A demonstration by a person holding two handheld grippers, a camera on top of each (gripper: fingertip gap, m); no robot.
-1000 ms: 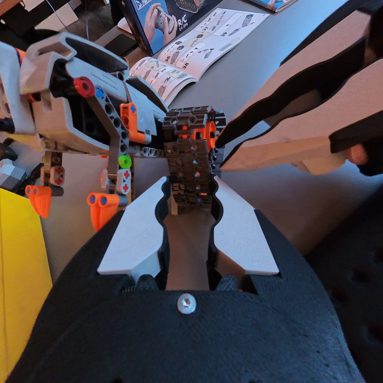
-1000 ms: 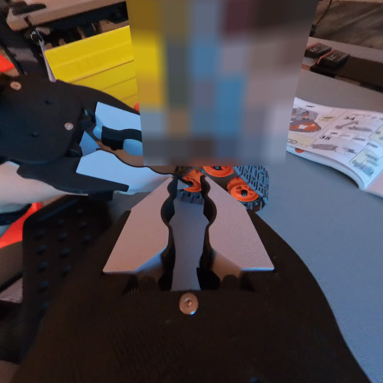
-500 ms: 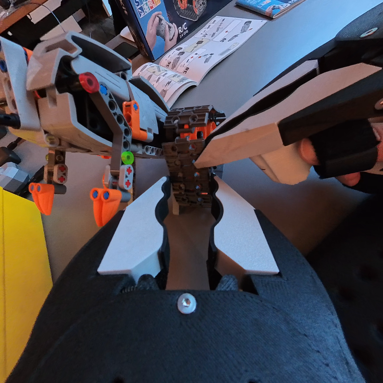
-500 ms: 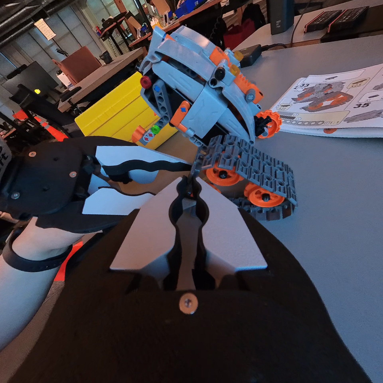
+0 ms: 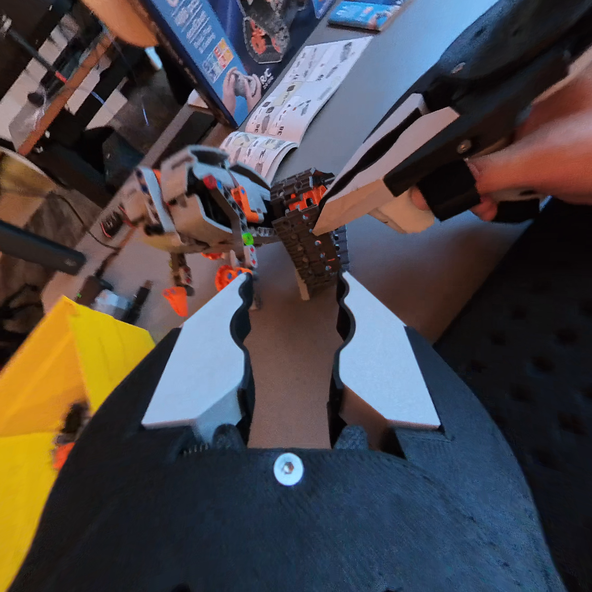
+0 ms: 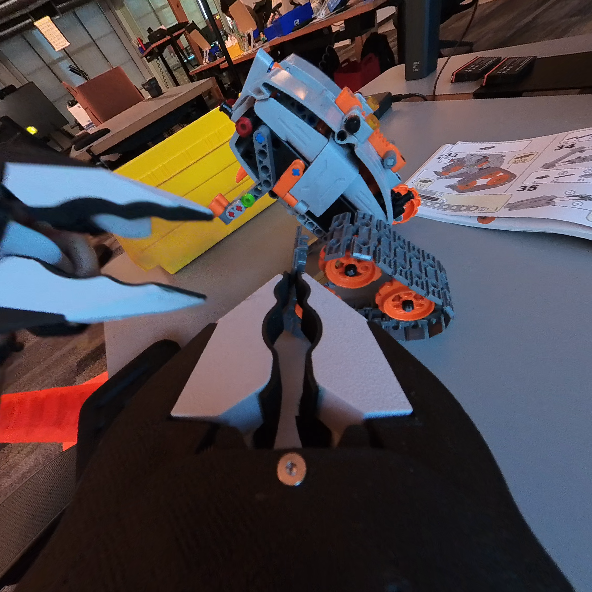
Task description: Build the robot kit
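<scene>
Tracked brick vehicle (image 6: 323, 160), tilted on grey surface (image 6: 512, 320).
Right gripper (image 6: 293, 282): jaws clamped on loose tread end (image 6: 299, 256). Left gripper (image 5: 293, 282): jaws apart, empty, near tread. Risk: tugging may unlink tread.

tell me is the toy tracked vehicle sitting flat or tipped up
Tipped up. The toy vehicle leans with its body raised above one track on the table; the right gripper pinches a loose track end.

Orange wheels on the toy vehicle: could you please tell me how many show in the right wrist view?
3. One sits under the grey track at its near end, one lower right inside the track loop, one at the body's far end. Others may be hidden.
</scene>
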